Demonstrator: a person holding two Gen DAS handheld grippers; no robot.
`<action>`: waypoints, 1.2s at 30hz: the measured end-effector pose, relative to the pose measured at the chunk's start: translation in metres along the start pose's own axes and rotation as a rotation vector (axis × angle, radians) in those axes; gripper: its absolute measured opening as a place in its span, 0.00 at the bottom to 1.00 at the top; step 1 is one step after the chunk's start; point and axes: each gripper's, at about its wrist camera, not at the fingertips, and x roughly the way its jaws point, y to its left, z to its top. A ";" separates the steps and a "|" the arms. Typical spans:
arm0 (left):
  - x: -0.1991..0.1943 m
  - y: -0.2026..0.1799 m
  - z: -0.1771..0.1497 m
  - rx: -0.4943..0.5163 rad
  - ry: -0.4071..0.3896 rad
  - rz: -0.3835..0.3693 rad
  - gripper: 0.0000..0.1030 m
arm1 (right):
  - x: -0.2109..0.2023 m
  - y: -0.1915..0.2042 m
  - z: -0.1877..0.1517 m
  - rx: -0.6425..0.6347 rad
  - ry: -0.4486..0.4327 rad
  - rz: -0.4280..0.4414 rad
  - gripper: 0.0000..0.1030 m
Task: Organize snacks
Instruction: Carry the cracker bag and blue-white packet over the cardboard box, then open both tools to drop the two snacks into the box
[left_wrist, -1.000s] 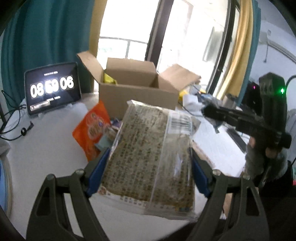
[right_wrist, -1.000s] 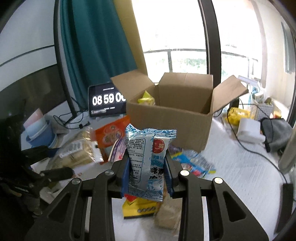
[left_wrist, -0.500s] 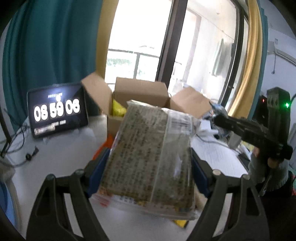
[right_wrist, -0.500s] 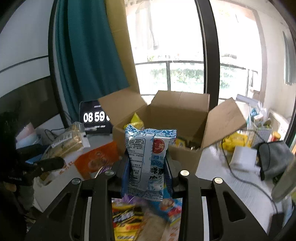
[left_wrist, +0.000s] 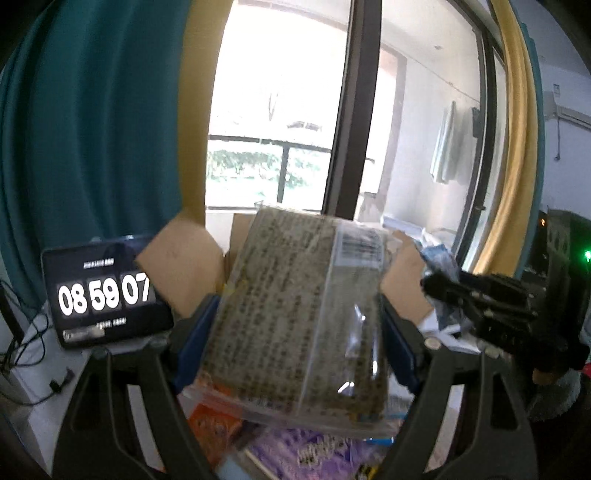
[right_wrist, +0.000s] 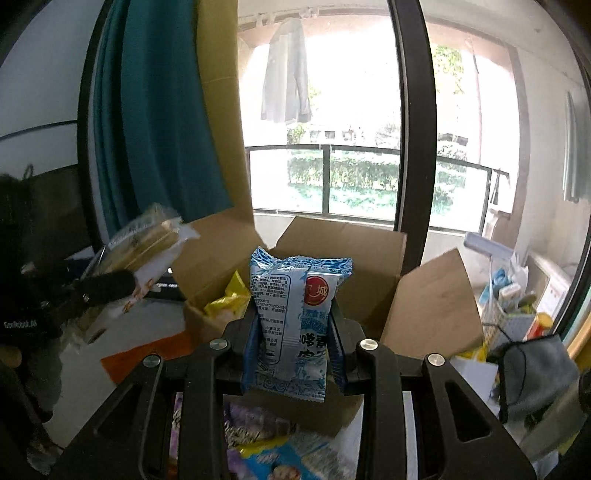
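Observation:
My left gripper (left_wrist: 295, 343) is shut on a wide clear pack of brown biscuits (left_wrist: 303, 317), held up in front of the open cardboard box (left_wrist: 184, 258). The same pack (right_wrist: 144, 240) shows at the left of the right wrist view, gripped by the left gripper (right_wrist: 110, 284). My right gripper (right_wrist: 293, 343) is shut on a blue and white snack bag (right_wrist: 291, 317), upright just before the open cardboard box (right_wrist: 369, 251). A yellow packet (right_wrist: 229, 302) lies inside the box. The right gripper (left_wrist: 480, 302) appears at the right of the left wrist view, blurred.
A tablet clock (left_wrist: 103, 295) stands left of the box with cables beside it. Loose snacks lie below: an orange bag (left_wrist: 214, 428), a purple pack (left_wrist: 314, 454), an orange bag (right_wrist: 147, 354). A grey cloth (right_wrist: 535, 376) and a white basket (right_wrist: 513, 314) crowd the right side.
Both grippers have risen and moved toward the box with their packs still gripped. The box now sits lower and closer in both views. The clock went from 08:59:06 to 08:59:07.

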 end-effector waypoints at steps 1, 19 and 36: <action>0.006 0.000 0.003 0.002 -0.003 0.003 0.80 | 0.005 -0.001 0.003 -0.001 -0.004 -0.001 0.33; 0.101 0.010 0.026 0.059 -0.013 0.091 0.81 | 0.078 -0.040 0.029 0.088 -0.018 -0.078 0.33; 0.138 0.023 0.040 0.049 0.073 0.136 0.92 | 0.134 -0.057 0.034 0.198 0.049 -0.185 0.60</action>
